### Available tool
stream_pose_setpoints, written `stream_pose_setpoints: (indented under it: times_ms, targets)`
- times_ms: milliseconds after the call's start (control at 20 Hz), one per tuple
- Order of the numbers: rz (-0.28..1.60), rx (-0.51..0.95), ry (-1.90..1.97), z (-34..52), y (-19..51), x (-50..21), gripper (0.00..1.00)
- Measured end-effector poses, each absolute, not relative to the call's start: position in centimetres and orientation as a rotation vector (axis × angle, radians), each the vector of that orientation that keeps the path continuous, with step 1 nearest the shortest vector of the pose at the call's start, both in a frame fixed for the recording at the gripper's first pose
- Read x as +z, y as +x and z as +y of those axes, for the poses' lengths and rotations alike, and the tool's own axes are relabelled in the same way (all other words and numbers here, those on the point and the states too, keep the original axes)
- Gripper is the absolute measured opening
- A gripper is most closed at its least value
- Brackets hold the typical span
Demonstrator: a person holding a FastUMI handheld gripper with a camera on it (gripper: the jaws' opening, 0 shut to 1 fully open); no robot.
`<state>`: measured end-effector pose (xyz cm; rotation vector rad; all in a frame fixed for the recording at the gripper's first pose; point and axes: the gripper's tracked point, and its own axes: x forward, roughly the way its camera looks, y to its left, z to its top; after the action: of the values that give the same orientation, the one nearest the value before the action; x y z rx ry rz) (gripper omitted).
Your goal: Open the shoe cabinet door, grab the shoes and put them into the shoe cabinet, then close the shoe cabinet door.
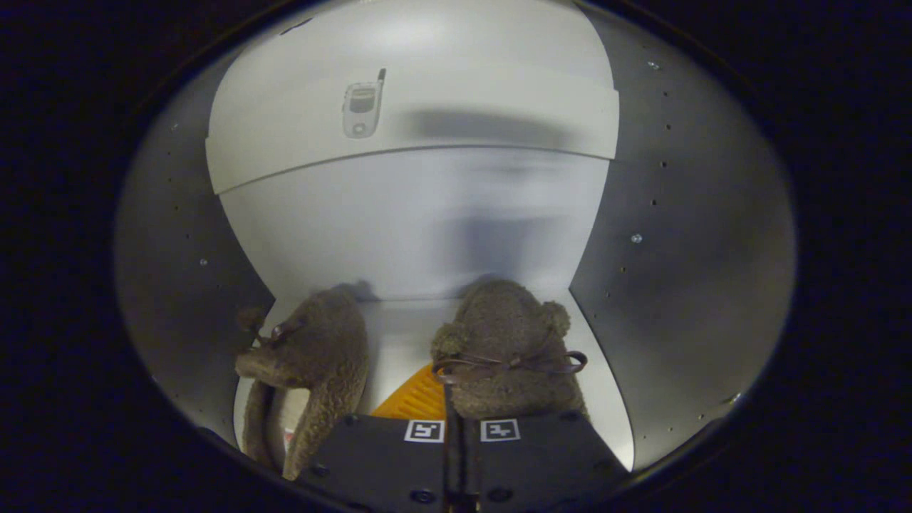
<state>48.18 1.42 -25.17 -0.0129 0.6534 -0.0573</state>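
Inside, then: the gripper view looks into the shoe cabinet (662,235), with its grey side walls curving up the left and right of the frame and the pale back panel filling the centre. A lighter shelf (413,121) crosses the upper part of the frame, and a small picture of a phone (362,108) sits on it at upper left of centre. The whole scene is a little blurred.

The gripper (453,434) points forward and somewhat downward from the bottom centre of the frame, its body level and square to the cabinet's back. Its two fingers stand together with only a thin dark seam between them, so the jaws are closed; whether anything is pinched in that seam cannot be told.

Two fuzzy brown shoes rest on the cabinet's floor. The right shoe (509,342) stands upright just ahead of the fingers, its thin lace bow lying just above the fingertips. The left shoe (313,370) lies tipped on its side at lower left, near the left wall. Between the two shoes, just ahead of the left finger, shows a ribbed orange piece (417,399).
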Motion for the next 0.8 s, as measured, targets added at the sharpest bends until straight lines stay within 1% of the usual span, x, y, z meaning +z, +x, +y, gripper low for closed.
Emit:
stream_pose_setpoints:
  times_ms: [200, 300, 400, 650, 750, 800]
  targets:
    - [0.662, -0.068, -0.039, 1.4, 48.2, -25.6, 0.04]
    - [0.679, -0.098, -0.057, 1.2, 47.6, -25.8, 0.04]
    - [0.671, -0.117, -0.062, 1.1, 47.4, -25.8, 0.19]
    - [0.67, -0.143, -0.059, 1.3, 46.1, -25.3, 0.73]
    - [0.657, -0.159, -0.067, 1.0, 45.4, -24.7, 0.73]
    - [0.652, -0.164, -0.063, 1.0, 45.0, -24.4, 0.77]
